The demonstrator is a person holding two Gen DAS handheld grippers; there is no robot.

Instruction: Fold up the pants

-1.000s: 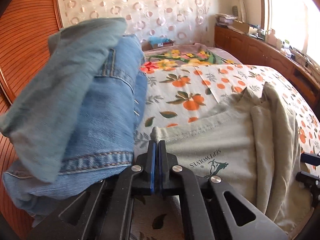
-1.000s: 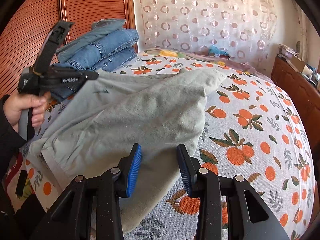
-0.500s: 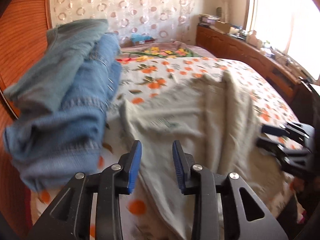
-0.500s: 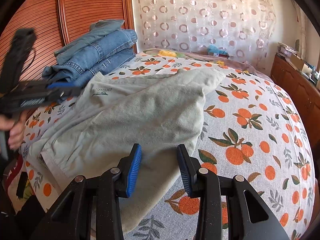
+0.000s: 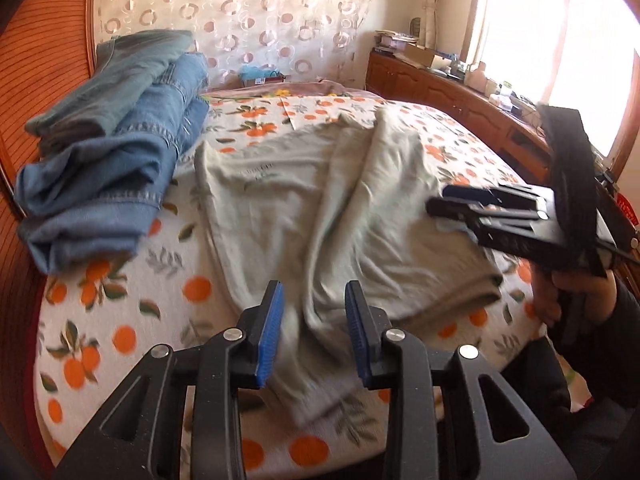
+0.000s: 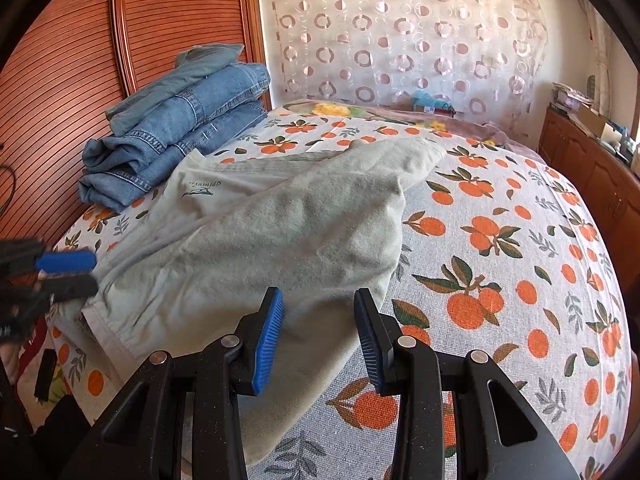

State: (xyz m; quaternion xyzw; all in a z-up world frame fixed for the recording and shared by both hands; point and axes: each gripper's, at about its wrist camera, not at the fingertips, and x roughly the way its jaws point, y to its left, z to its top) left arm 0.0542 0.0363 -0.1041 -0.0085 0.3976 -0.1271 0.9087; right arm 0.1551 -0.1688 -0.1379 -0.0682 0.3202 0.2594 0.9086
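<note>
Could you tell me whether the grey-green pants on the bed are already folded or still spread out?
Partly folded: the grey-green pants lie doubled lengthwise, one leg over the other, still stretched long across the bedspread.

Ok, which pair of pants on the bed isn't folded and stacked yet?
The pale grey-green pants, spread loosely across the orange-print bedspread. The blue jeans are folded and stacked by the headboard.

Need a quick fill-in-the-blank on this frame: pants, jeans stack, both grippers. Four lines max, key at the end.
1. The pale green pants lie on a bedspread printed with ____.
2. The stack of folded jeans sits beside the wooden ____.
3. The jaws of the left gripper are ____.
4. The right gripper holds ____.

Missing words: oranges; headboard; open; nothing
</note>
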